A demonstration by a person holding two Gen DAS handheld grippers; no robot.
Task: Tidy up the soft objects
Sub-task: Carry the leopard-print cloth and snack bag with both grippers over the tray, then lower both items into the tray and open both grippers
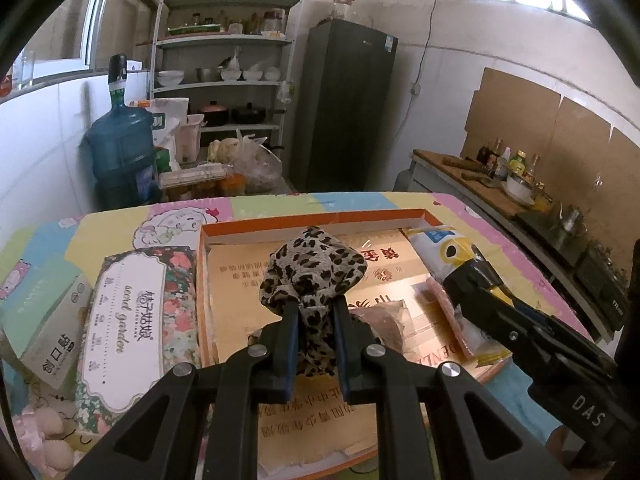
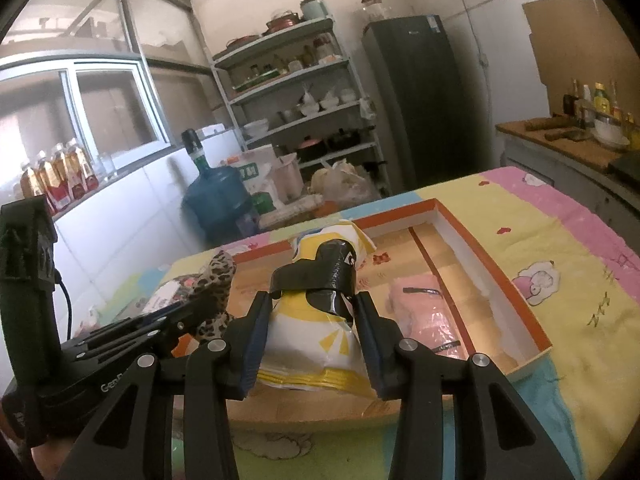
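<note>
the left claw (image 1: 314, 316) is pinched tight on a bunched leopard cloth (image 1: 316, 268), its blue-padded fingers (image 1: 290, 344) squeezing the narrow gathered part while the fuller end bulges out ahead of the tips. the cloth hangs over the near-middle of the box (image 1: 202, 280). from the right wrist view the same cloth (image 2: 214, 280) shows at the left, sticking up past the left claw's black links, above the box's left side.

the right claw (image 2: 312, 308) is partly open and clamped on a pouch (image 2: 316, 332), a white and yellow soft pack with a black taped band round its upper part. both fingers (image 2: 256, 344) press its sides. in the left wrist view the pouch (image 1: 444, 252) lies slantwise over the right part of the box, with the right claw's fingers on its lower end.

the box is a shallow open tray with an orange rim (image 2: 516, 280) and white inner walls, its floor a tan printed sheet. in it lies a pink pack (image 2: 428, 320) along the right side, beside a dark line on the floor. a brownish pack (image 1: 384, 320) sits just right of the left claw.

the box rests on a pastel cartoon tablecloth (image 2: 560, 248). left of the box, a floral tissue pack (image 1: 128, 320) lies flat, a pale green pack (image 1: 52, 320) beside it, and a pinkish pack (image 1: 44, 440) at the near left corner.
</note>
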